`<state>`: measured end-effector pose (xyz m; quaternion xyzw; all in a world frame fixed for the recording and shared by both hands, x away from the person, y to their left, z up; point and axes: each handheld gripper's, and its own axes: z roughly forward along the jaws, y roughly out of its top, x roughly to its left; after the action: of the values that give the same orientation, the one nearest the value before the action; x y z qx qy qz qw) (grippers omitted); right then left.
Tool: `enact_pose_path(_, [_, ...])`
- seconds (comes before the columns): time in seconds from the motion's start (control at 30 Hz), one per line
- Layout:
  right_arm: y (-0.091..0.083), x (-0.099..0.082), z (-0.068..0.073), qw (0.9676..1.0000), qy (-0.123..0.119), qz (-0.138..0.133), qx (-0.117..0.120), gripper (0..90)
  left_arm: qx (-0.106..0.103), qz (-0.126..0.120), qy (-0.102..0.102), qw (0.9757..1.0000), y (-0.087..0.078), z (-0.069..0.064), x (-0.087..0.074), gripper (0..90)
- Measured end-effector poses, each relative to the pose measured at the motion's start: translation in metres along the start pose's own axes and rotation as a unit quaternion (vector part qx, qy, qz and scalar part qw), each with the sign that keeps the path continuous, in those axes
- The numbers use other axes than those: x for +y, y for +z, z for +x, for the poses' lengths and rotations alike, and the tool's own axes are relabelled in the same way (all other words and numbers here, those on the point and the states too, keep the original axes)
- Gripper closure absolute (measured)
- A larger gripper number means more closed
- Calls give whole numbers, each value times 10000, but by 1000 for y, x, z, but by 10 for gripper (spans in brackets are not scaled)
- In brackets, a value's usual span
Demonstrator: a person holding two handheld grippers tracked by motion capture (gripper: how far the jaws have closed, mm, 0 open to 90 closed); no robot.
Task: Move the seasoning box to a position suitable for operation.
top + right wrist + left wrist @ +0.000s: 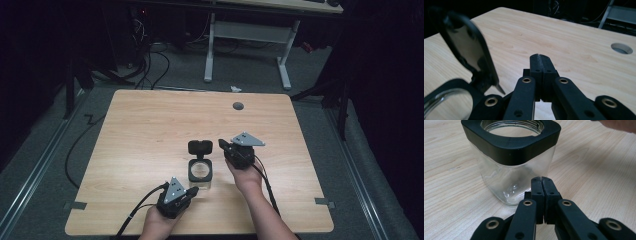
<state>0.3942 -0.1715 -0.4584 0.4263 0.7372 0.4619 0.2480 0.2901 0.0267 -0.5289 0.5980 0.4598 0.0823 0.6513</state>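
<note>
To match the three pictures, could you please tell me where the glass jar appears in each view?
High view: the jar stands at table centre, between the grippers.
Left gripper view: upper centre, just beyond the shut fingers.
Right gripper view: bottom left corner, rim only.
Shared landmark: the jar's black hinged lid, standing open.

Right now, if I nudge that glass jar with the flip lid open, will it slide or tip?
The jar looks like clear glass, so probably heavy for its size, smooth and breakable. Its squarish base sits flat on the table, so it would likely slide rather than roll. The open lid stands up behind the rim, perhaps making it slightly back-heavy.
</note>
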Motion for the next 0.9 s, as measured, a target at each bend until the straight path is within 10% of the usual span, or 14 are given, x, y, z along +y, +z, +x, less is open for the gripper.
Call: enact_pose_path(0.9, [9, 8, 20, 9992, -321, -22, 231, 900, 149, -6, -41, 9999, 3, 3, 2, 889])
